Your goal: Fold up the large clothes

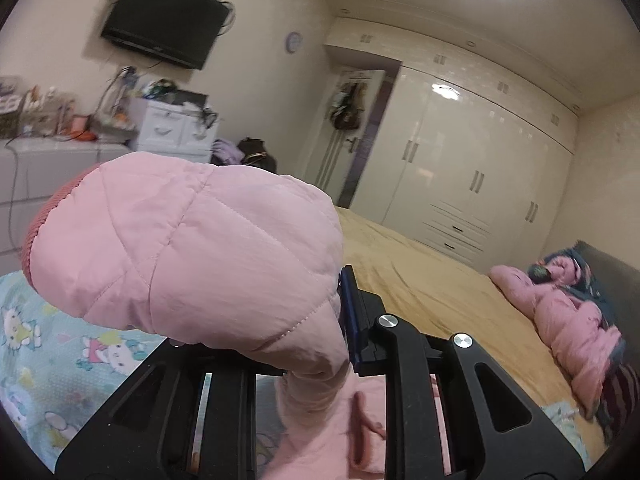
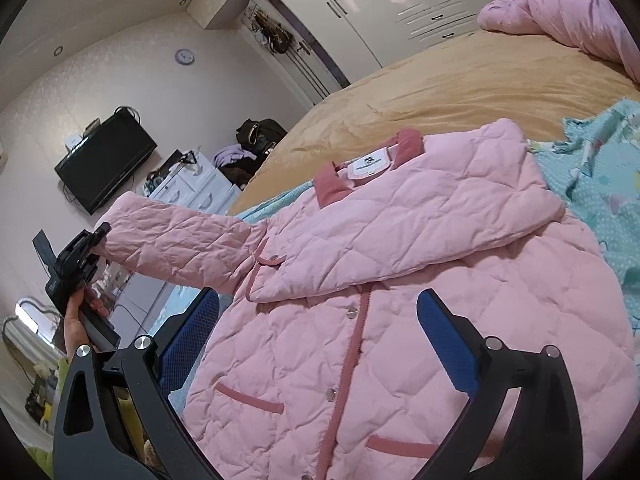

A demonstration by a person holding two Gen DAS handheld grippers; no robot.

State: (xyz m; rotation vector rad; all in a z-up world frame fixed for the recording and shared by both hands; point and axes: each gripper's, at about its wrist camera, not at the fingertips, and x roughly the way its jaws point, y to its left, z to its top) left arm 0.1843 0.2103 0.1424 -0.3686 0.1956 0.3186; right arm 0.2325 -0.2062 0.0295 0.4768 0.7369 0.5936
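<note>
A pink quilted jacket [image 2: 400, 280] with darker pink trim lies front up on a teal cartoon blanket [image 2: 600, 184]. One sleeve is folded across its chest. My left gripper [image 2: 100, 236], held by a hand [image 2: 74, 328], is shut on the end of the other sleeve [image 2: 176, 240] and holds it stretched out to the left, off the bed. In the left wrist view that sleeve [image 1: 188, 248] bulges over my left gripper [image 1: 336, 320] and hides one finger. My right gripper [image 2: 320, 340] hangs open over the jacket's front, with nothing between its blue pads [image 2: 448, 344].
A tan bedspread [image 2: 440, 80] covers the bed beyond the jacket, with a heap of pink bedding [image 2: 568, 12] at its head. White wardrobes [image 1: 460, 160] line the far wall. A wall television [image 1: 164, 20] and cluttered white drawers [image 1: 172, 128] stand past the bed's foot.
</note>
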